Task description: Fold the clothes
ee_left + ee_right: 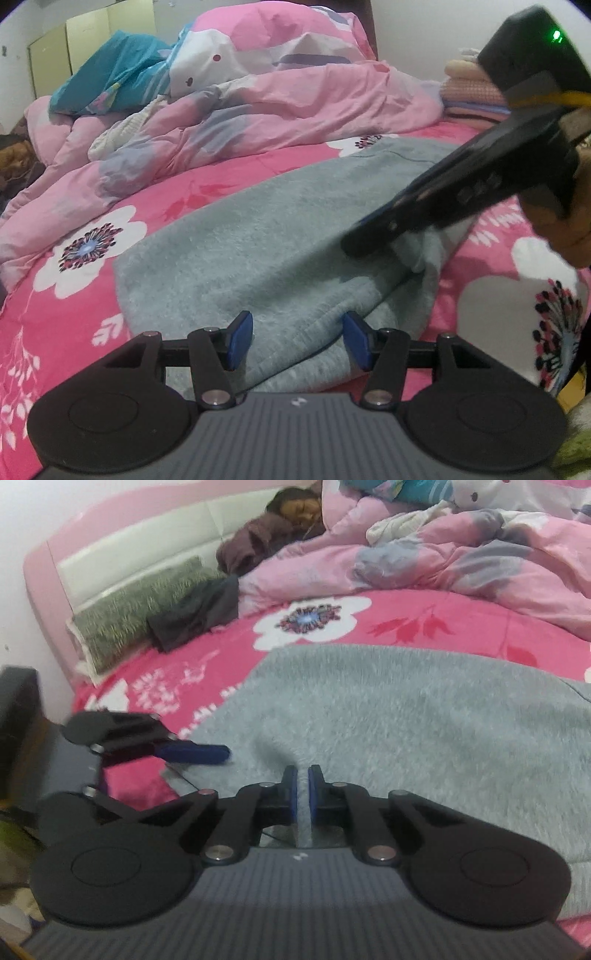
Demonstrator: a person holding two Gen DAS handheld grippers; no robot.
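Observation:
A grey fleece garment [258,240] lies spread on the pink flowered bedsheet [74,314]. My left gripper [298,343] hovers over its near hem. The blue pads stand apart with the fabric lying loose between them and no pinch showing. My right gripper [354,247] comes in from the upper right and pinches a raised fold at the garment's right side. In the right wrist view the right gripper [303,790] is nearly closed, with a thin strip of the grey garment [406,716] caught between its pads. One blue pad [192,754] of the left gripper shows at the left, at the garment's edge.
A crumpled pink quilt [240,110] with a teal cloth [110,77] and a white knit piece [122,133] fills the far side of the bed. A dark garment [199,609], a green furry cushion [136,609] and the padded headboard [147,550] sit at one end. Folded knitwear [469,88] is stacked far right.

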